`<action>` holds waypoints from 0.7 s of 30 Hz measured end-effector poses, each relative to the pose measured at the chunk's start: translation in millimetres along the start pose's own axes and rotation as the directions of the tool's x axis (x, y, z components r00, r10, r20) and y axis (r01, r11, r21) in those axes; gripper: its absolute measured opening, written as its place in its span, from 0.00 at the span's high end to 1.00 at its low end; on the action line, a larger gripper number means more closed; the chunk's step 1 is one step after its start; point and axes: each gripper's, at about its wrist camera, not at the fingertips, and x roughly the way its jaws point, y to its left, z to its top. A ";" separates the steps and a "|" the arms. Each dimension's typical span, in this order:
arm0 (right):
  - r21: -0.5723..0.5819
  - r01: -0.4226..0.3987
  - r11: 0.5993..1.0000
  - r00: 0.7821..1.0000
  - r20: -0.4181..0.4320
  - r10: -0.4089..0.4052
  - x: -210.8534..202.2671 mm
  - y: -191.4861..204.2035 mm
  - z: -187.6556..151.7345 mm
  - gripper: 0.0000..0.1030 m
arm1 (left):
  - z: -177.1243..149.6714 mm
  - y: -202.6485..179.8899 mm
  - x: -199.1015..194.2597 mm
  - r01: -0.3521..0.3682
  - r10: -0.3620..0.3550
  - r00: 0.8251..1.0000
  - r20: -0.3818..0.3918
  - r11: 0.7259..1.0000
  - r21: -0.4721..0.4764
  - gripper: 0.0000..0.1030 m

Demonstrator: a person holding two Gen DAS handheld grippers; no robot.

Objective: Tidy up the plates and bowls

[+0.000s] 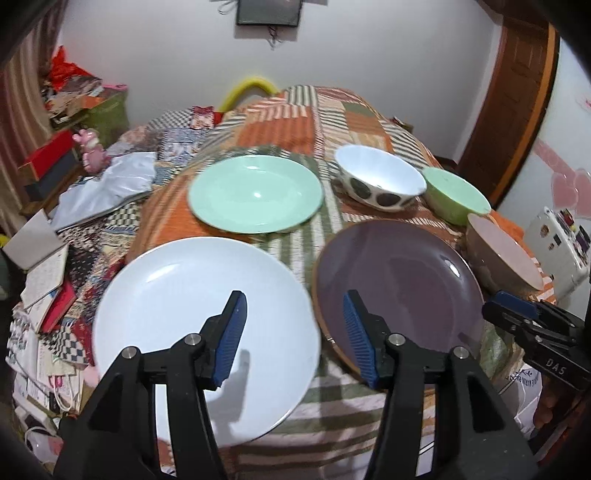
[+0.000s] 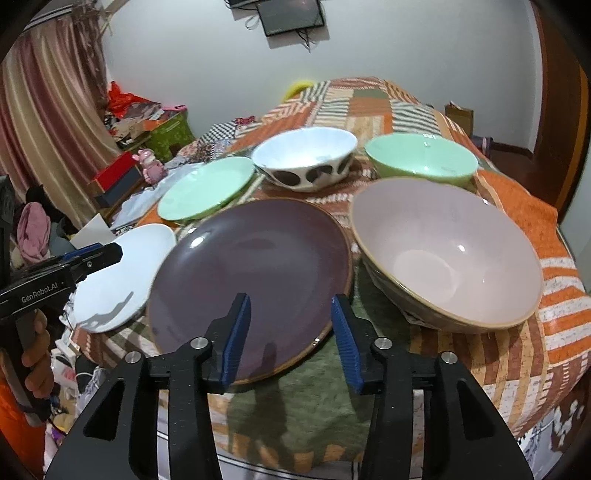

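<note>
On the patchwork cloth lie a white plate [image 1: 184,317] [image 2: 118,280], a purple plate [image 1: 399,288] [image 2: 251,280] and a green plate [image 1: 255,192] [image 2: 203,190]. Behind and to the right stand a white bowl with dark spots [image 1: 380,181] [image 2: 306,158], a green bowl [image 1: 456,195] [image 2: 421,158] and a pink bowl [image 1: 502,258] [image 2: 447,254]. My left gripper [image 1: 293,302] is open and empty, above the gap between the white and purple plates. My right gripper [image 2: 290,306] is open and empty, over the purple plate's near rim; it also shows in the left wrist view [image 1: 506,306].
The cloth-covered table [image 2: 517,354] drops off at its near edge. Left of it lie books, papers, boxes and a pink toy [image 1: 90,151]. A white device [image 1: 557,247] sits at the far right. A wall with a dark screen [image 2: 291,14] is behind.
</note>
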 end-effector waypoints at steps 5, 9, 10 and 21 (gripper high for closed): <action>-0.043 -0.016 0.999 1.000 0.025 0.017 -2.5 18.0 7.1 0.44 | -5.3 24.1 -15.1 -0.040 0.041 0.999 0.022 0.998 -0.042 0.41; -0.096 -0.027 0.995 0.999 0.030 0.030 1.7 35.4 13.6 0.44 | -9.3 46.6 -21.8 -0.064 0.065 0.998 0.013 0.994 -0.084 0.39; -0.106 -0.033 0.994 0.999 0.030 0.036 3.5 39.3 15.5 0.44 | -10.4 52.5 -23.4 -0.076 0.077 0.997 0.011 0.993 -0.092 0.39; -0.212 -0.098 0.972 0.995 -0.008 0.098 40.8 87.0 34.2 0.44 | -27.5 112.8 -25.0 -0.174 0.170 0.985 -0.038 0.969 -0.177 0.35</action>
